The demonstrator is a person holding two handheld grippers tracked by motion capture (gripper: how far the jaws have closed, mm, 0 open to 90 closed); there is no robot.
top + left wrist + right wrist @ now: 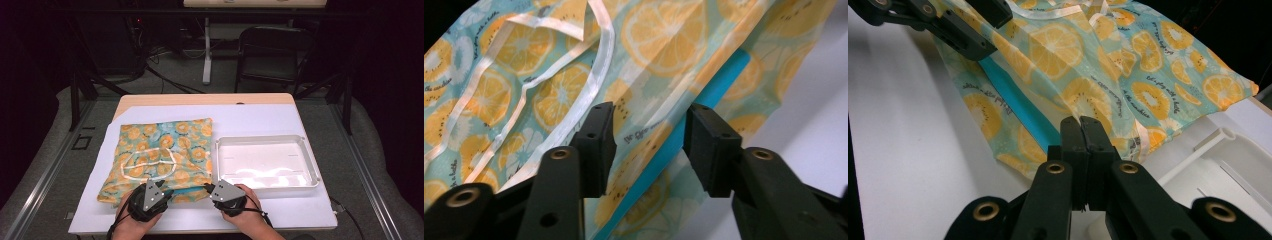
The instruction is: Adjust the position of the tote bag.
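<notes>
High view: fruit-print bag (pixel 162 157) lies flat on the white table (pixel 280 207), left of centre in the frame, just beside the white tray (pixel 266 161) at centre right; whether the two touch cannot be told. Bag is roughly square, slightly longer from its near edge to its far edge, and skewed: far edge runs level across the frame, near edge slants down toward lower left. Pale handle loop (pixel 148 162) lies on top of the bag in its left half. A plain teal strip (pixel 704 100) runs along the near edge under the printed layer.

Left gripper (pixel 161 191): lower left of the high view, hand (pixel 131 222) coming up from the bottom edge, gripper pointing up-frame onto the near edge of the bag. Left gripper view: jaws partly open, one to each side of the near hem and teal strip; printed cloth lies between and beneath them, pads not pressing on it.

Right gripper (pixel 207 188): lower centre of the high view, hand (pixel 248 212) entering from the bottom edge, gripper angled toward upper left, tips at the bag's near right corner. Right gripper view: jaws closed flat together low in the frame, the bag corner right at the tips; whether cloth is pinched between them cannot be told.
</notes>
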